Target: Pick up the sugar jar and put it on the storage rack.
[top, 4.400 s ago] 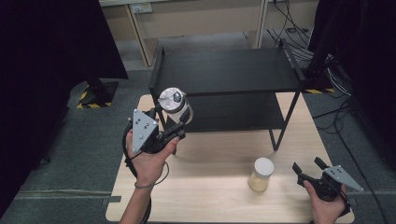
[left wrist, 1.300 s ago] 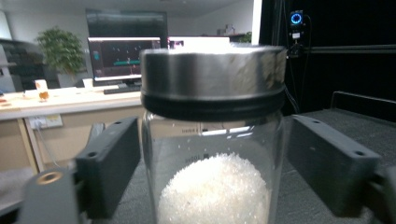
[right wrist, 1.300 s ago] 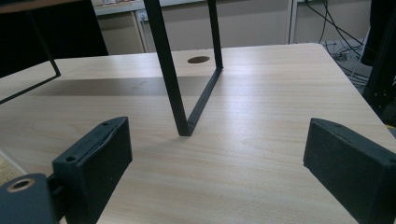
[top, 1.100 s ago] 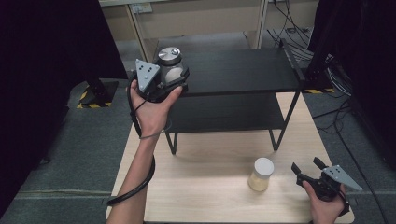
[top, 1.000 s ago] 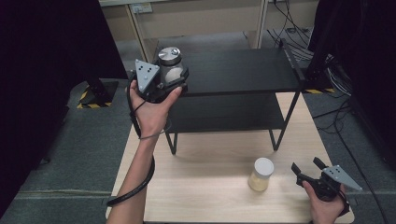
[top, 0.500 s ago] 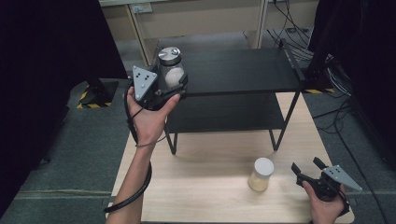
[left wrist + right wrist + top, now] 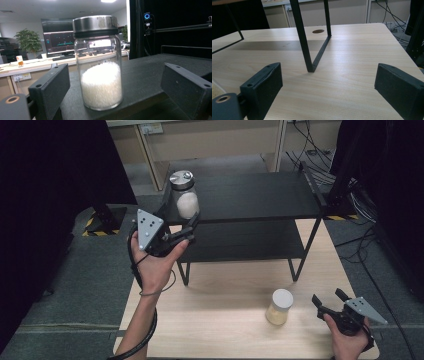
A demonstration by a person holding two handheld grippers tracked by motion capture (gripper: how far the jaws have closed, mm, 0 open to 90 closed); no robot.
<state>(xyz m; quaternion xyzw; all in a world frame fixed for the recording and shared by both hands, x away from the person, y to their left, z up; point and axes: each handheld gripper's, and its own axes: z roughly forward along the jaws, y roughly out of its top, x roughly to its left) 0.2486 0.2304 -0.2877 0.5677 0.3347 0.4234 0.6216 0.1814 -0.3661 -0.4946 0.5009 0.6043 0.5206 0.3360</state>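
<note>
A glass jar point(image 7: 184, 195) with a metal lid, half full of white grains, stands upright at the front left corner of the black rack's top shelf point(image 7: 250, 195). My left gripper point(image 7: 182, 227) hangs just in front of and below it, open, its jaws apart from the glass. In the left gripper view the jar point(image 7: 100, 75) stands beyond the spread jaws of the left gripper point(image 7: 117, 85), untouched. A second jar point(image 7: 279, 306), white-lidded with yellowish contents, sits on the wooden table. My right gripper point(image 7: 328, 297) rests just right of it, open and holding nothing; the right gripper point(image 7: 328, 82) faces a rack leg point(image 7: 303, 37).
The two-tier black rack has a lower shelf point(image 7: 245, 242) and thin metal legs point(image 7: 300, 265) standing on the wooden table point(image 7: 225, 330). Cables point(image 7: 360, 265) lie on the floor to the right. A dark curtain hangs at the left.
The left gripper lifted the white-grain jar from the table to the top shelf, let it go, and has drawn back and down from it. The right gripper has not moved.
</note>
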